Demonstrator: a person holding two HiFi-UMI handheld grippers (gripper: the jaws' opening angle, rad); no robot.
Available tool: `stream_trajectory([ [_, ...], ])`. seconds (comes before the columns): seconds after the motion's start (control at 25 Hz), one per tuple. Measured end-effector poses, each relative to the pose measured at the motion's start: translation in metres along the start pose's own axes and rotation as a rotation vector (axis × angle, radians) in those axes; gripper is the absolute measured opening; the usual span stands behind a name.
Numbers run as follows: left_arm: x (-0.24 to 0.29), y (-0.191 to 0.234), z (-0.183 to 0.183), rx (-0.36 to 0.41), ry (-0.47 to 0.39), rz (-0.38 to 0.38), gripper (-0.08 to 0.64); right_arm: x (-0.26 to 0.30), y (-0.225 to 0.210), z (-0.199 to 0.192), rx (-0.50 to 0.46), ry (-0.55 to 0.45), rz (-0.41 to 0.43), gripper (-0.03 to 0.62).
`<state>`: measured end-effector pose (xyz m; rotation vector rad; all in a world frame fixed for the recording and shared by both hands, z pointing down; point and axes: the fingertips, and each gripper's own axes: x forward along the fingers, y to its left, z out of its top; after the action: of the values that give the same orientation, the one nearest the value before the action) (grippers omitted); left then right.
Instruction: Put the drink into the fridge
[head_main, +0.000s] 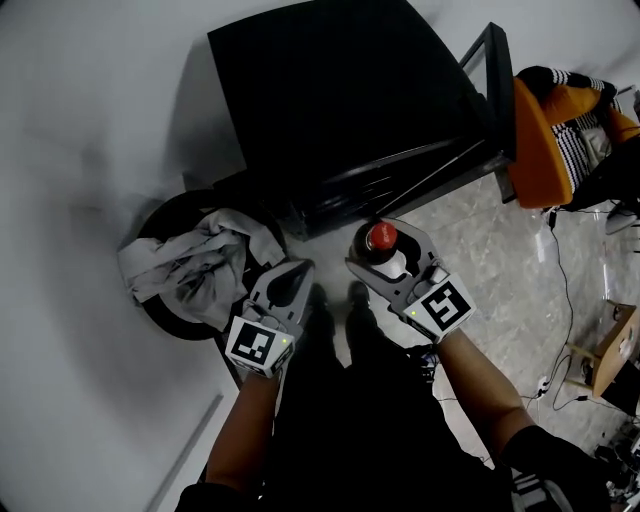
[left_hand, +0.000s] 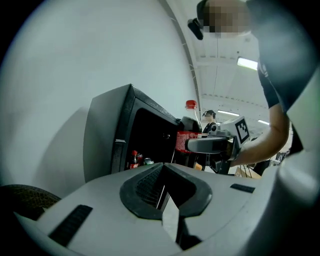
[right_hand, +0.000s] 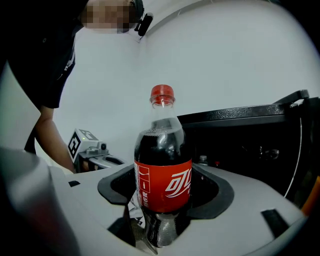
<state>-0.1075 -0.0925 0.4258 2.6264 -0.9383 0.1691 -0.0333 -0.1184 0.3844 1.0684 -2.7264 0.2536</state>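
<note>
A cola bottle (head_main: 381, 238) with a red cap and red label stands upright in my right gripper (head_main: 388, 250), which is shut on its lower body just in front of the black mini fridge (head_main: 340, 100). In the right gripper view the bottle (right_hand: 163, 172) fills the middle between the jaws of the right gripper (right_hand: 164, 197), with the dark fridge (right_hand: 250, 135) behind it. The fridge door (head_main: 492, 70) hangs open to the right. My left gripper (head_main: 298, 272) is shut and empty, left of the bottle. In the left gripper view the left gripper (left_hand: 163, 172) faces the open fridge (left_hand: 107, 142) and the held bottle (left_hand: 187, 136).
A few bottles and cans (left_hand: 135, 159) stand inside the fridge. A round black bin (head_main: 165, 300) with a crumpled grey liner sits against the wall at the left. An orange chair (head_main: 540, 140) and floor cables (head_main: 562, 290) lie to the right.
</note>
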Motion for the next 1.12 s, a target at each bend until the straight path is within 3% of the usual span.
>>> stream_trajectory([
  [0.32, 0.048, -0.003, 0.01, 0.044, -0.027, 0.105, 0.012, 0.018, -0.019, -0.014, -0.029, -0.035, 0.079, 0.305],
  [0.56, 0.067, 0.009, -0.004, 0.039, -0.048, 0.185, 0.012, 0.034, -0.035, -0.027, -0.045, -0.061, 0.101, 0.305],
  [0.68, 0.074, 0.021, -0.006, 0.012, -0.069, 0.26, 0.012, 0.044, -0.043, -0.033, -0.053, -0.07, 0.109, 0.305],
  [0.84, 0.085, 0.035, -0.024, 0.036, -0.032, 0.315, 0.012, 0.06, -0.048, -0.045, -0.08, -0.081, 0.13, 0.305],
  [1.12, 0.101, 0.052, -0.044, -0.01, -0.033, 0.407, 0.012, 0.076, -0.072, -0.071, -0.051, -0.094, 0.094, 0.305],
])
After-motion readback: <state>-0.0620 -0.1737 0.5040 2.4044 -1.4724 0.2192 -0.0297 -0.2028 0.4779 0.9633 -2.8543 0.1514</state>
